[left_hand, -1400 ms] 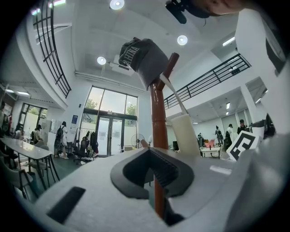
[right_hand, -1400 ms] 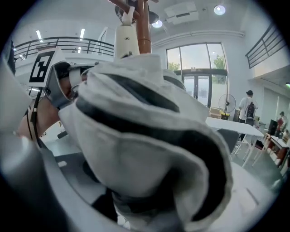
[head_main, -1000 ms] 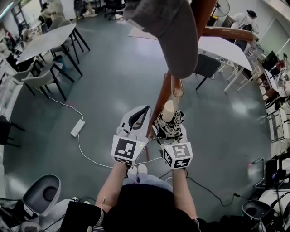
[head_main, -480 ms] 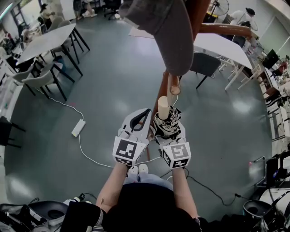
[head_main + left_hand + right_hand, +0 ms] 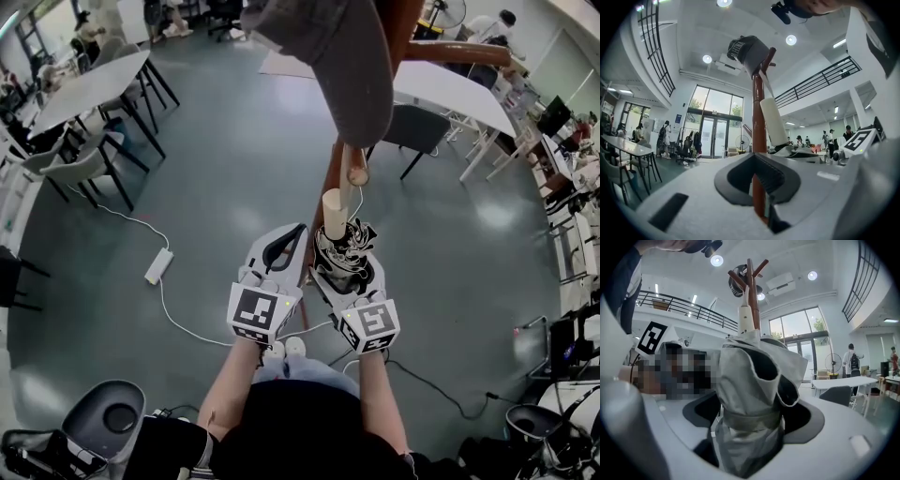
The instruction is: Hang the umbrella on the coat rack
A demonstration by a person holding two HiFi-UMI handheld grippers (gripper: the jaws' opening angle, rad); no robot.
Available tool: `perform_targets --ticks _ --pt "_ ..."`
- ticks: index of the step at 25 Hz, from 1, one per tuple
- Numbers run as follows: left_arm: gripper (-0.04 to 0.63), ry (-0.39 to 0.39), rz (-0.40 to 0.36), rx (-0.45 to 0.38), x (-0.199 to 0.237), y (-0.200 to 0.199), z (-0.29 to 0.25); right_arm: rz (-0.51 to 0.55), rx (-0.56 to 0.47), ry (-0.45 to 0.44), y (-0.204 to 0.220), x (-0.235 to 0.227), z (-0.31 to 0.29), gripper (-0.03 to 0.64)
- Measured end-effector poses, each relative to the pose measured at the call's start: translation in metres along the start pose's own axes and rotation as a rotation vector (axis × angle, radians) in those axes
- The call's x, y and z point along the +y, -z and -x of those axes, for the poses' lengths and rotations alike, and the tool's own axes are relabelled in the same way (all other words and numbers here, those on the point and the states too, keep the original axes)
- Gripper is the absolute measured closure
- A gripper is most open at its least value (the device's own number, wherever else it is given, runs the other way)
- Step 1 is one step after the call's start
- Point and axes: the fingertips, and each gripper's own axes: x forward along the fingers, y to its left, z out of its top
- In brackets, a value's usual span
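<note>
The folded grey-and-black umbrella stands upright between the jaws of my right gripper. Its cream handle points up beside the brown coat rack pole. A thin strap runs from the handle up towards a peg end. The right jaws have just been opening; dark pad shows on both sides of the fabric. My left gripper is close on the left, jaws all but together, empty, with the pole seen through the slit. A grey cap hangs on the rack top.
Grey floor below holds a white power strip with its cable and a round grey bin. Tables with chairs stand at the left, a white table and dark chair at the right. People are far off.
Both grippers stay side by side at the pole. The umbrella's handle now stands slightly nearer the peg end, and the right jaws sit a little wider round the fabric.
</note>
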Motion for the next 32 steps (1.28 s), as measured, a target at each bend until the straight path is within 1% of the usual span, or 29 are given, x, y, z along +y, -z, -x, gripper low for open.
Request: perform_targets --ticks 4,7,11,13,15,17,20,21,23,26,28,30,32 --pt "0.591 0.000 0.004 0.002 -0.004 0.000 0.009 0.019 0.005 0.023 0.000 0.002 0.020 0.210" --pt "0.591 0.006 0.005 -0.011 -0.010 -0.008 0.010 0.041 0.022 0.026 -0.001 0.003 0.034 0.227" --pt "0.591 0.015 -0.002 -0.018 -0.014 -0.014 0.015 0.024 0.033 -0.005 -0.005 0.007 0.050 0.257" --pt "0.591 0.021 -0.012 -0.012 -0.016 -0.016 0.018 0.019 0.058 -0.044 -0.006 0.010 0.057 0.272" --pt "0.591 0.025 -0.016 -0.017 -0.017 -0.020 0.020 0.040 0.095 -0.086 -0.006 0.012 0.064 0.273" --pt "0.591 0.025 -0.017 -0.021 -0.017 -0.023 0.022 0.068 0.104 -0.095 -0.010 0.009 0.070 0.272" --pt "0.591 0.026 -0.019 -0.026 -0.018 -0.025 0.024 0.048 0.019 -0.065 -0.031 0.000 0.079 0.277" --pt "0.591 0.026 -0.019 -0.030 -0.018 -0.025 0.024 0.037 -0.013 -0.054 -0.038 -0.001 0.081 0.293" --pt "0.591 0.027 -0.017 -0.038 -0.020 -0.027 0.025 0.023 -0.066 -0.041 -0.052 -0.001 0.083 0.304" --pt "0.591 0.029 -0.023 -0.044 -0.024 -0.031 0.027 0.031 -0.122 -0.023 -0.069 0.005 0.085 0.343" --pt "0.591 0.029 -0.030 -0.036 -0.024 -0.032 0.029 0.054 -0.144 -0.003 -0.079 0.009 0.082 0.389" --pt "0.591 0.023 -0.031 -0.047 -0.022 -0.037 0.028 0.075 -0.164 0.022 -0.088 0.011 0.076 0.437" --pt "0.591 0.015 -0.023 -0.058 -0.021 -0.041 0.029 0.076 -0.193 0.051 -0.097 0.012 0.072 0.502"
